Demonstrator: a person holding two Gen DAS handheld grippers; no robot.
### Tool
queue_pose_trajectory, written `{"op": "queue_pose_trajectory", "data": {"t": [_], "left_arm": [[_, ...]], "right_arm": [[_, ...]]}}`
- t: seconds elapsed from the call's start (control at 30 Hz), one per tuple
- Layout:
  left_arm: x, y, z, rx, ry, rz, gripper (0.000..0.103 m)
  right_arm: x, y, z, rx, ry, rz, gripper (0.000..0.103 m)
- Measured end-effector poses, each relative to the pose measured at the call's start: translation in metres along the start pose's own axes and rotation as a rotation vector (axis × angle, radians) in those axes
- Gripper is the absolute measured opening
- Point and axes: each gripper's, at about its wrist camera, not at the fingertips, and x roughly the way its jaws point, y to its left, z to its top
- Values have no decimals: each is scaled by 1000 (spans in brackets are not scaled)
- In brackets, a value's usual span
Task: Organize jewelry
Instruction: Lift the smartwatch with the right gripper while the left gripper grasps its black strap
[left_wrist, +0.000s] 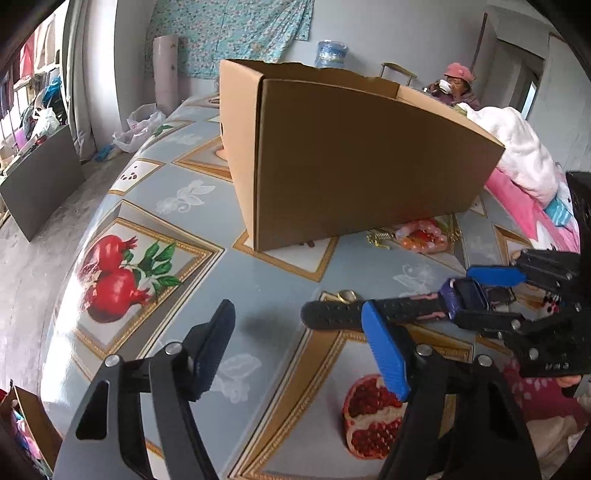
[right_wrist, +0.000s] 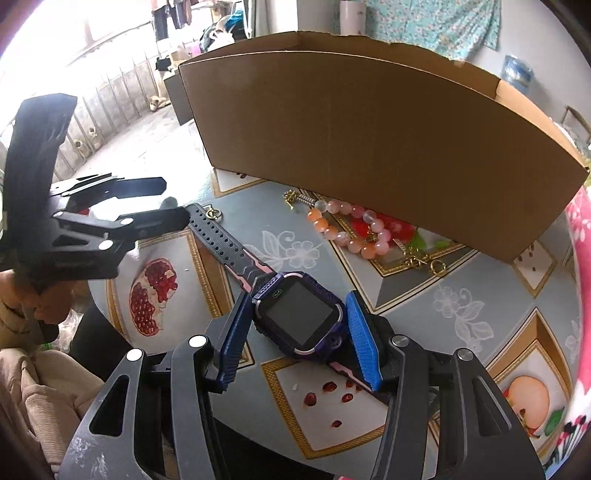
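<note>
A purple smartwatch (right_wrist: 301, 319) with a black and pink strap is held by its case between the blue pads of my right gripper (right_wrist: 297, 332), just above the table; it also shows in the left wrist view (left_wrist: 467, 297). My left gripper (left_wrist: 295, 350) is open and empty, its right finger beside the strap's free end (left_wrist: 332, 314). A pink and orange bead bracelet (right_wrist: 354, 229) and gold chain pieces (right_wrist: 295, 197) lie in front of the cardboard box (right_wrist: 369, 140). A small gold ring (right_wrist: 212, 213) lies by the strap end.
The open cardboard box (left_wrist: 351, 158) stands mid-table on a fruit-print tablecloth (left_wrist: 166, 206). Pink bedding (left_wrist: 524, 162) lies at the table's right. A person (left_wrist: 458, 85) sits behind the box. Floor drops away on the left.
</note>
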Motion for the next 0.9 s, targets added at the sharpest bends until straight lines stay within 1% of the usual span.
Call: {"op": "queue_pose_trajectory", "data": {"t": [0.13,0.23,0.3,0.43,0.53,0.63,0.77,0.9], "left_arm": [[12,-3,7,21,18,18,69],[18,-8,10,64,13,50,69],[22,-9,13,75,11,67,69],[27,-4,18,59,1,91,69],[27,6,21,20,-11,113,69],[20,19,21,-42,-37,91,69],[1,29,19,-76,-82,62,69],[-16,33,15,-99,-95,29,69]], "right_arm": [[3,5,-1,-8,-1,3,49],[2,9,-1,-13,-5,5,49],[2,8,-1,-15,-6,6,49],[-2,12,-3,-23,-13,9,49],[-2,13,-4,-21,-16,14,49],[-3,11,-5,-17,-18,22,50],[-1,7,-7,-9,-11,30,52],[-1,6,-8,-10,-13,26,52]]}}
